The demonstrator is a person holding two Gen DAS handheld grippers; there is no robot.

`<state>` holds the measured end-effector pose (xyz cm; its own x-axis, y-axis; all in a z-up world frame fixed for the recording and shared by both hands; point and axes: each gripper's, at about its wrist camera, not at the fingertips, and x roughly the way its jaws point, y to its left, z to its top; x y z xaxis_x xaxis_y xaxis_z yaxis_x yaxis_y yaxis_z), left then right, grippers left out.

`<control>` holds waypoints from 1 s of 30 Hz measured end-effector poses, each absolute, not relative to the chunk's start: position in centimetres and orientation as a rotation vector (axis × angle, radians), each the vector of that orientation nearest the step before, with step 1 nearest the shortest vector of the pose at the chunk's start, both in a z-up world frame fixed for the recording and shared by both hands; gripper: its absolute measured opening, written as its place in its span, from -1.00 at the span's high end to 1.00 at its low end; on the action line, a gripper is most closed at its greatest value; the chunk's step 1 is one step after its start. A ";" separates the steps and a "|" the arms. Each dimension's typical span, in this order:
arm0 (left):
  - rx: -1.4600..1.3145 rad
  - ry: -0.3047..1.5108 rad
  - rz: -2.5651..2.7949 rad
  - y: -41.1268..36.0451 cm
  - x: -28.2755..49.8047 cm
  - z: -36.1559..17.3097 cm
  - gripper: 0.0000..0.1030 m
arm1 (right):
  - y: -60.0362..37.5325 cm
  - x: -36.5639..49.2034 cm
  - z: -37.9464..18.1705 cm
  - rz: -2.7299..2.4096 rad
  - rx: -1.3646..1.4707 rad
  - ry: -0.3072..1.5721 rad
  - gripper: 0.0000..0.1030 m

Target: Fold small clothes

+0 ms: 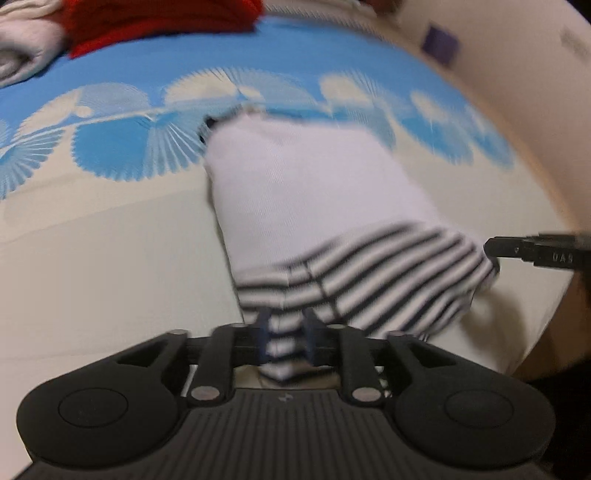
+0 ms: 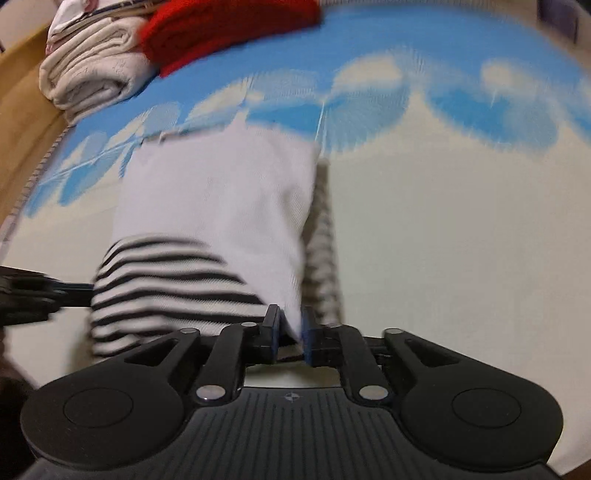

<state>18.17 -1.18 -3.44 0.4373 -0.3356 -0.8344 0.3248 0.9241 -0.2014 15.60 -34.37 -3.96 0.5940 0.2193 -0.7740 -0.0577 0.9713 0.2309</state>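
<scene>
Left gripper point(image 1: 285, 341): jaws drawn in on the striped hem of the garment point(image 1: 317, 206), cloth clamped between the pads at lower centre of the left view. Right gripper point(image 2: 290, 330): jaws closed on the garment's white near corner, lower centre of the right view. Both frames are blurred; finer contact detail cannot be confirmed.

The garment lies on the bedsheet point(image 1: 110, 258), mid-frame in both views, white body above, striped band below. Its long axis runs away from both grippers toward the blue pattern at top. Each gripper holds one near corner, neither nearer than the other.

Judgement: the next move likely carries the near edge forward along that axis. A red cloth point(image 2: 229, 29) and a cream bundle point(image 2: 92, 74) lie upper left, well apart.
</scene>
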 end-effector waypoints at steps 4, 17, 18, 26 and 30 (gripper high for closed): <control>-0.093 0.970 -0.474 -1.8 18.1 -1.9 0.29 | -33.6 15.4 -1.7 0.271 0.188 0.736 0.56; -0.208 1.004 -0.355 -0.7 21.5 -2.4 -0.14 | -31.9 17.5 -6.9 0.290 -0.012 1.013 -0.04; -0.263 1.000 -0.321 0.0 22.1 -2.5 -0.31 | -32.2 17.5 -6.8 0.274 0.003 1.000 -0.07; -0.495 1.186 -0.253 0.5 26.2 -7.4 -0.70 | -34.3 18.7 -9.9 0.230 0.172 1.165 -0.25; -0.534 1.188 -0.278 0.8 26.8 -8.5 -0.30 | -34.0 18.9 -10.2 0.235 0.190 1.179 -0.09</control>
